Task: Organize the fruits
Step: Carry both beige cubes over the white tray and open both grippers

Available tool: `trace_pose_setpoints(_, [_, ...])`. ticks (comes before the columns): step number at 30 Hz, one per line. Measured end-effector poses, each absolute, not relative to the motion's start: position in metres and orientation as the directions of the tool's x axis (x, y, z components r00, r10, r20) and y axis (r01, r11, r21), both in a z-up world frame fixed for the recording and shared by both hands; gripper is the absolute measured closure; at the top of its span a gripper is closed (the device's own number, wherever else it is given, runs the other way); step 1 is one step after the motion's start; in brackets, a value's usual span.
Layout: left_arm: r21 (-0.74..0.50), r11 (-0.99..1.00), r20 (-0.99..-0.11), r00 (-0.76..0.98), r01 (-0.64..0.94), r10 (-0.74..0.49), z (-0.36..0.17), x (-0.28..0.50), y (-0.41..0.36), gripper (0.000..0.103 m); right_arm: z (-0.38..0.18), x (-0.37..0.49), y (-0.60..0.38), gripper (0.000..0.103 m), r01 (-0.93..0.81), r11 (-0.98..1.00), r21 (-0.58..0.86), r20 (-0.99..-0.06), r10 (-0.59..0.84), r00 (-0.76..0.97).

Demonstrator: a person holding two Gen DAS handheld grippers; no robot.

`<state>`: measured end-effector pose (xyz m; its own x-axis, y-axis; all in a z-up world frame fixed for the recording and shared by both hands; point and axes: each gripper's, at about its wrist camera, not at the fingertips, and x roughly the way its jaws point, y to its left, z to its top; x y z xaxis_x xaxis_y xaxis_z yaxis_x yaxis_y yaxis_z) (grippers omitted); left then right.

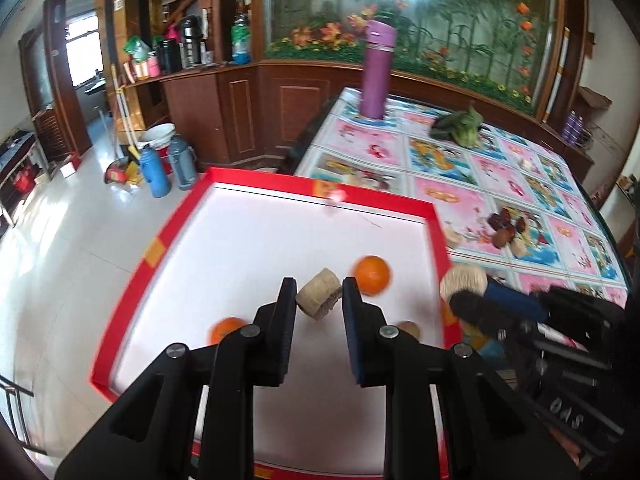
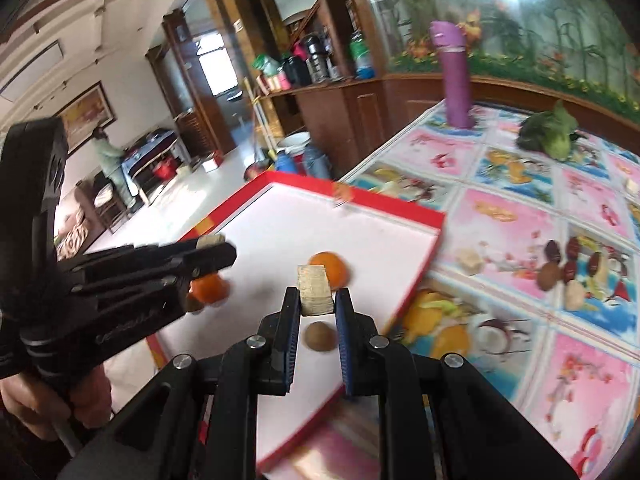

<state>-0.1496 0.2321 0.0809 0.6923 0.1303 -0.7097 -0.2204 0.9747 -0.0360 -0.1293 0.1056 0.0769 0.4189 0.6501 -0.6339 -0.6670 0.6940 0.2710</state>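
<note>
Our left gripper (image 1: 319, 294) is clamped on a pale cut chunk (image 1: 319, 294), probably sugarcane or something similar, and we're holding it above the white floor of the red-rimmed tray (image 1: 256, 179). Our right gripper (image 2: 317, 294) is pinching a second pale block (image 2: 315, 290) the same way, also over the tray. In the right wrist view the left gripper (image 2: 208, 250) comes in from the left with its chunk poking out at the tip, and a hand (image 2: 60, 404) grips its handle at the bottom left. In the left wrist view the right one shows blurred at the tray's right edge, with its piece (image 1: 464, 280) at the tip.

Inside the tray we've got one orange (image 1: 371, 275) just past the left gripper's fingers, another orange (image 1: 226, 329) partly hidden behind its left finger, and a small brown round fruit (image 2: 320, 335) sitting between the right gripper's fingers, below the held block.

Outside the tray, on the flowery tablecloth (image 2: 520, 216), there's a little pile of dark red and brown fruits (image 2: 572, 262) with a couple of pale pieces by it, plus one more pale chunk (image 2: 471, 260) near the tray's right rim. Farther back are a leafy green vegetable (image 1: 460, 126) and a tall purple flask (image 1: 378, 68) standing upright.
</note>
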Motion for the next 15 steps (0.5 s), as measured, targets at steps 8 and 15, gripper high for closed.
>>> trace_pose_setpoints(8, [-0.021,0.947,-0.722,0.660,-0.322,0.208,0.070,-0.158,0.276,0.078,0.061,-0.145,0.144,0.087,-0.717,0.649,0.255,-0.687,0.643,0.338])
trace_pose_setpoints(15, [-0.018,0.925,-0.738,0.629,-0.380,0.244,0.058,-0.174,0.305,0.078,0.045,-0.154,0.163,0.087,-0.736,0.633,0.239,-0.726,0.620,0.297])
